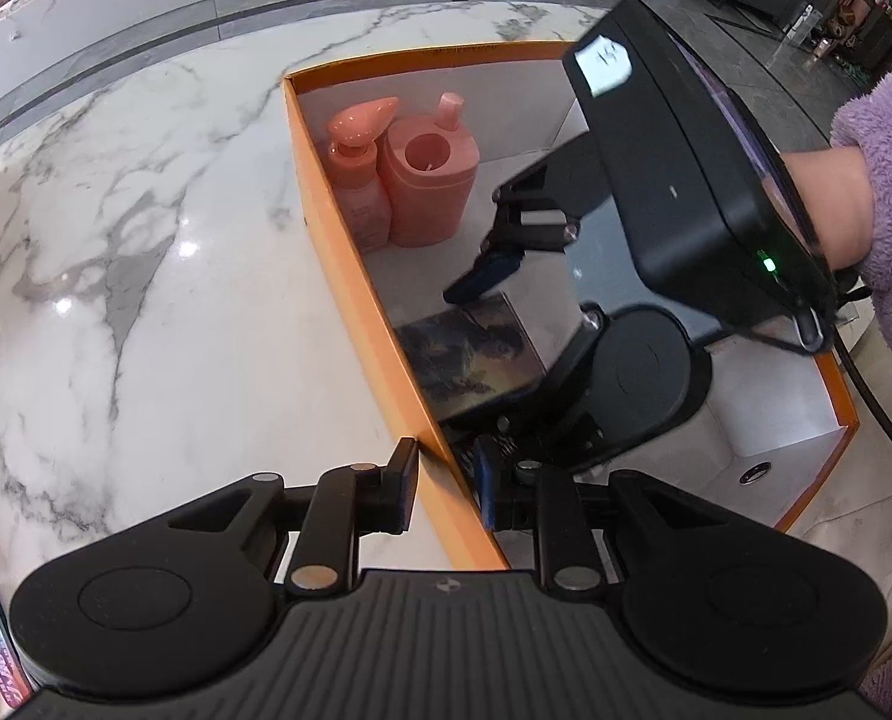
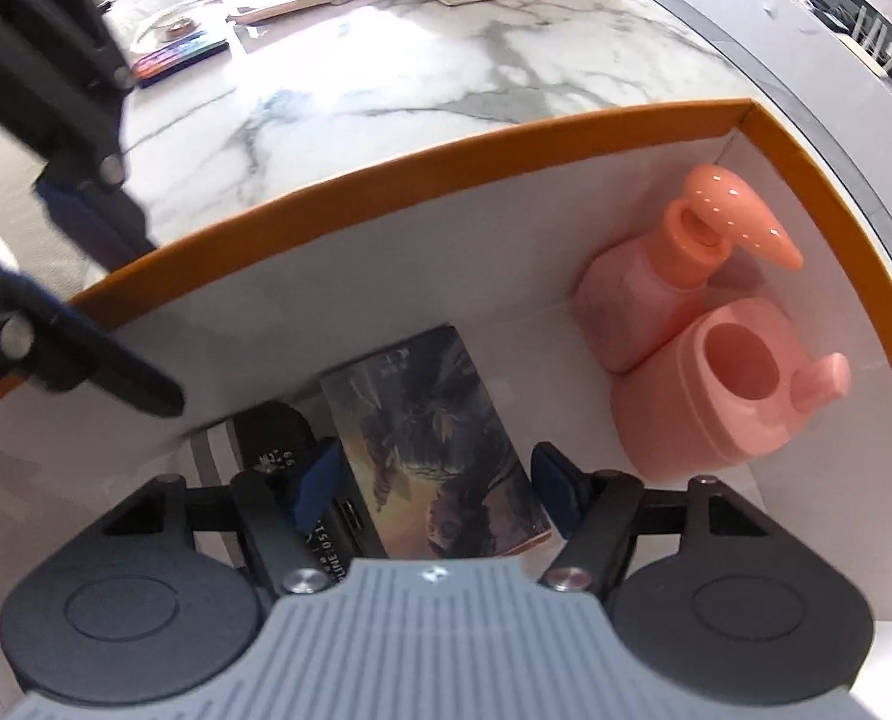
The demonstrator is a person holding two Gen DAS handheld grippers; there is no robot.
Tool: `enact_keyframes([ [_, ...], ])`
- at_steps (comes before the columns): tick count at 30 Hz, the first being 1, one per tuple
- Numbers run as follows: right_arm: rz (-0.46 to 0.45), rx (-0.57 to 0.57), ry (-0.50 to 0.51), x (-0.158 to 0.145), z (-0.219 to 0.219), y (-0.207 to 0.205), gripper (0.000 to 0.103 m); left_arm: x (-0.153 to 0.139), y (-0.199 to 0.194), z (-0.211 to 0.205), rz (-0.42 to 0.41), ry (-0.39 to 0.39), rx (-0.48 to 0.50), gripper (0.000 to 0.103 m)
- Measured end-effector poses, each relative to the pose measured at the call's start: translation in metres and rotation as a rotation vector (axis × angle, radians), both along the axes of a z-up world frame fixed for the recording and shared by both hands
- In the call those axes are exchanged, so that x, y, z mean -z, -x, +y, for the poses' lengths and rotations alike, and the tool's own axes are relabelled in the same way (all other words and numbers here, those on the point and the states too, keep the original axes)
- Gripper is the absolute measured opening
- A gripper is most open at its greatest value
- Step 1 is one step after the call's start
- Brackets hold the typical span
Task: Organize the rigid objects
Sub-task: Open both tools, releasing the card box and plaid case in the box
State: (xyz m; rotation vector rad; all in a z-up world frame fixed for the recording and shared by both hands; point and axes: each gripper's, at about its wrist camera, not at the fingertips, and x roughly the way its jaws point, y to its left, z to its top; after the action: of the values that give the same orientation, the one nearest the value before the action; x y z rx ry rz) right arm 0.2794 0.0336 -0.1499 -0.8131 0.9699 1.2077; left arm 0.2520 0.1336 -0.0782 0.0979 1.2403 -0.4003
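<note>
Inside orange box [image 2: 446, 138], book [image 2: 434, 450] lies flat, long axis between right gripper [image 2: 434, 480] fingers, spread, ungripped.

Both pictures are evenly and brightly lit from above, and small white glare spots are seen on the marble table [image 1: 146, 228] and on the pink pump bottle [image 2: 673, 276]. Straight edges are bent strongly by the fisheye lens towards the borders. The left gripper [image 2: 68, 276] is smeared by motion blur in the right wrist view.
</note>
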Motion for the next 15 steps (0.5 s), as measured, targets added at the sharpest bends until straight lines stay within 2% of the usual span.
enact_keyframes([
  [4,-0.001,-0.04,0.026,0.003,0.0,0.009,0.065,0.001,0.001,-0.001,-0.005,-0.006,-0.012,0.024],
  [8,-0.032,-0.015,0.037,-0.002,-0.001,0.015,0.066,-0.005,0.005,-0.004,-0.027,-0.006,-0.02,0.026],
  [11,-0.049,0.017,-0.003,-0.022,-0.011,0.02,0.066,-0.015,0.012,-0.007,-0.073,-0.015,-0.014,0.027],
  [15,-0.047,0.125,-0.08,-0.058,-0.039,0.028,0.067,-0.031,0.025,-0.015,-0.16,-0.048,-0.007,0.028],
])
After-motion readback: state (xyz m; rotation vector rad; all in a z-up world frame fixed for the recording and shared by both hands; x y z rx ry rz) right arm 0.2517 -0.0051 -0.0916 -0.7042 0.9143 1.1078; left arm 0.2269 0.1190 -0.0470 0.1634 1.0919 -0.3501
